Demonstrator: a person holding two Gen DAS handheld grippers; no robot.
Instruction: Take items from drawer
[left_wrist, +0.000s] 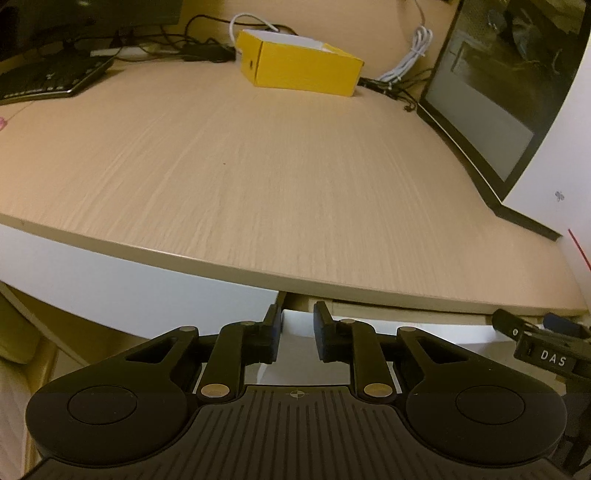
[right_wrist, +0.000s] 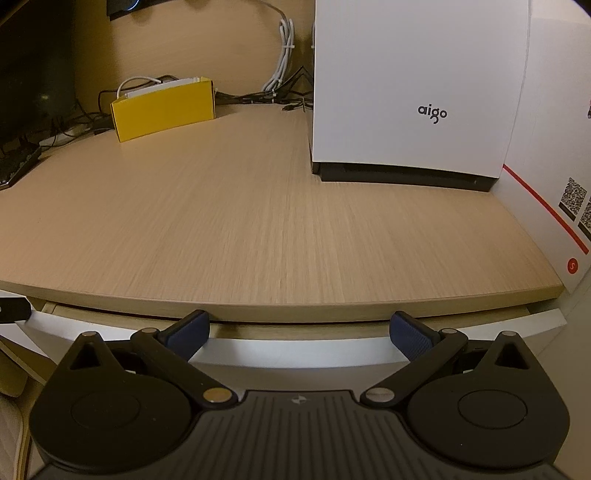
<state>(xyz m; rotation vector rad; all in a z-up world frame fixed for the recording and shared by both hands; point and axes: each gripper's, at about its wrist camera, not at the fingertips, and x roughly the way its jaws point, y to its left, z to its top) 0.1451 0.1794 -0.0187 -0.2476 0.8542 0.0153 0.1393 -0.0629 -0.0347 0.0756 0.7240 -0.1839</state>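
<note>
Drawer: we see the white drawer front (right_wrist: 295, 350) just under the desk's front edge, pulled out only a crack; a thin strip of its inside shows, and no contents are visible in either view.

Left gripper: our left gripper (left_wrist: 296, 334) has its pads drawn close on the left corner of the drawer front (left_wrist: 295, 325); the white edge sits between them, and we judge it pinched, though the contact itself is hard to confirm.

Right gripper: our right gripper (right_wrist: 299, 334) stands wide apart with nothing in it, poised over the middle of the drawer front.

Risk, slip: we hold only a thin corner, so a pull could slide the pads off and leave the drawer where it is.

Risk, skew: pulling from one corner alone may rack the drawer and jam it under the wooden desk (right_wrist: 258, 229).

Risk, collision: the two grippers are near each other at the drawer; the right one's tip shows at the edge of the left view, so a sideways drift could knock them together.

Risk, blind reach: with the inside unseen, reaching in now would be guesswork.

Counts: one drawer, two grippers, one yellow box (left_wrist: 299, 66), one white aigo case (right_wrist: 413, 92), one keyboard (left_wrist: 51, 77), one white cable bundle (left_wrist: 410, 55); items in drawer, we cannot tell.
</note>
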